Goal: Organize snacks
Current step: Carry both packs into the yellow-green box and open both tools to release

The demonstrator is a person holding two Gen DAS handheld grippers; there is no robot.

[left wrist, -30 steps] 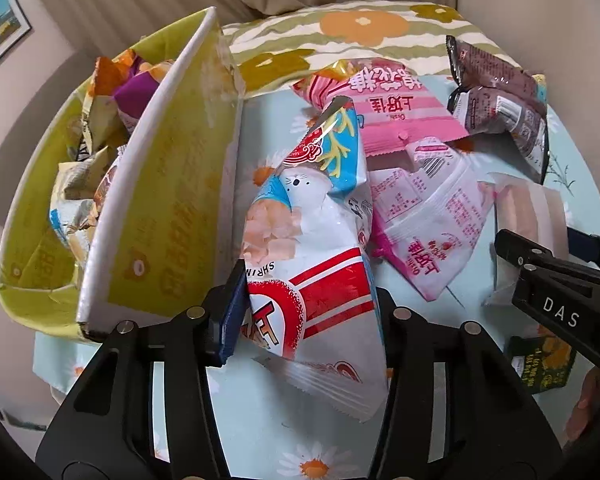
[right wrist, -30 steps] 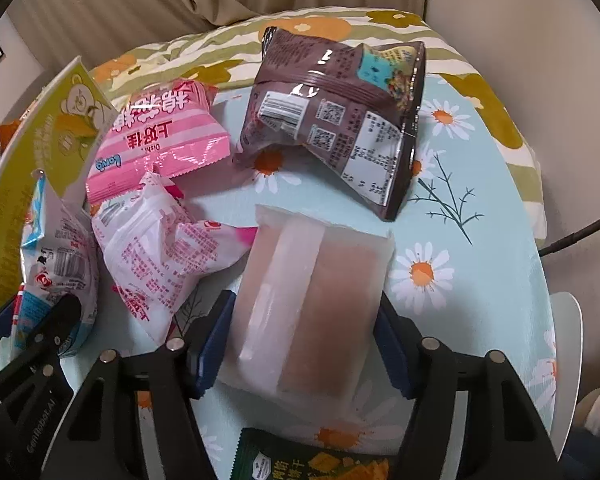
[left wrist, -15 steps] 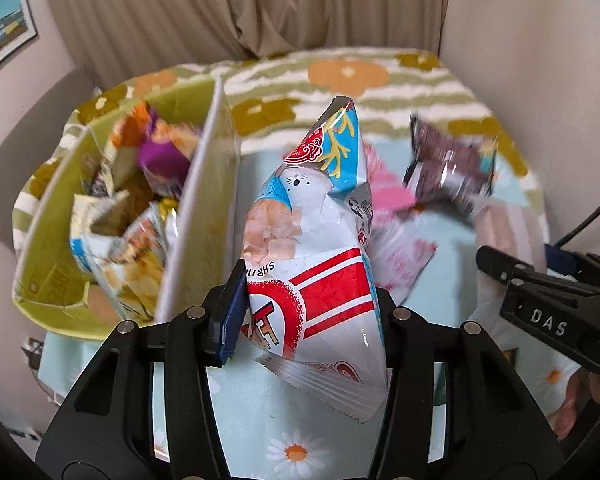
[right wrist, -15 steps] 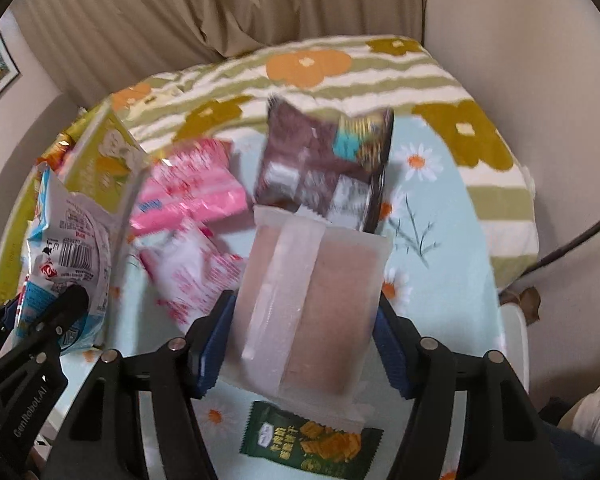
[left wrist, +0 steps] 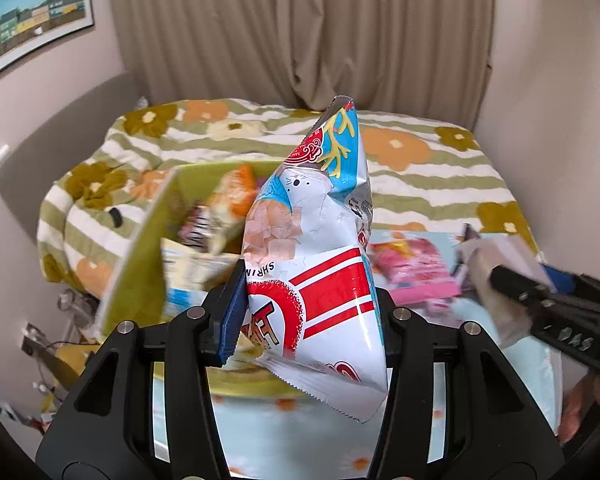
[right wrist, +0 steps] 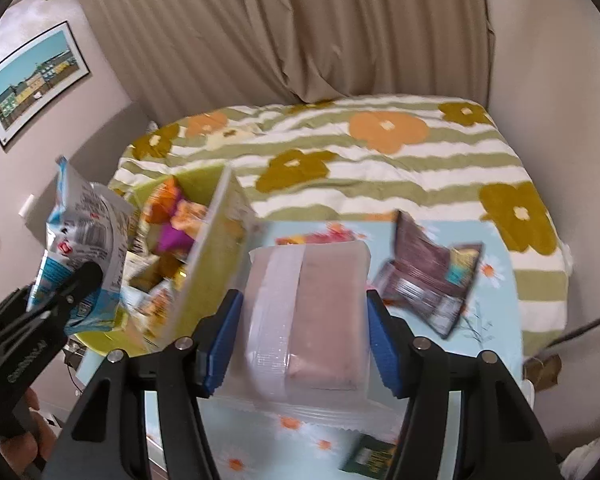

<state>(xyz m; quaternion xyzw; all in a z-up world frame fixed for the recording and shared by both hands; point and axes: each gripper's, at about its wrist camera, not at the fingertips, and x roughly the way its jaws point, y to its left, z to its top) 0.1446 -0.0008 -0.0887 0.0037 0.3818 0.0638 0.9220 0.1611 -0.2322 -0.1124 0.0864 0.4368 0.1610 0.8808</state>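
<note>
My left gripper (left wrist: 306, 320) is shut on a white, red and blue shrimp-chip bag (left wrist: 320, 256), held upright in the air just right of the yellow-green snack box (left wrist: 140, 248); the bag also shows in the right wrist view (right wrist: 84, 248). My right gripper (right wrist: 304, 344) is shut on a translucent pink wafer pack (right wrist: 312, 312), lifted above the table beside the box's raised flap (right wrist: 208, 256). The box (right wrist: 100, 334) holds several snack packets. The right gripper appears at the right edge of the left wrist view (left wrist: 560, 312).
A brown snack bag (right wrist: 432, 280), pink packets (left wrist: 412, 272) and a small dark green packet (right wrist: 372, 458) lie on the light-blue daisy tablecloth (right wrist: 496, 360). Behind the table is a bed with a striped flower blanket (right wrist: 380, 152), then curtains and walls.
Both grippers have lifted their snacks well above the table and tilted up. The left bag has moved toward the box; the right pack has moved left toward the box flap.
</note>
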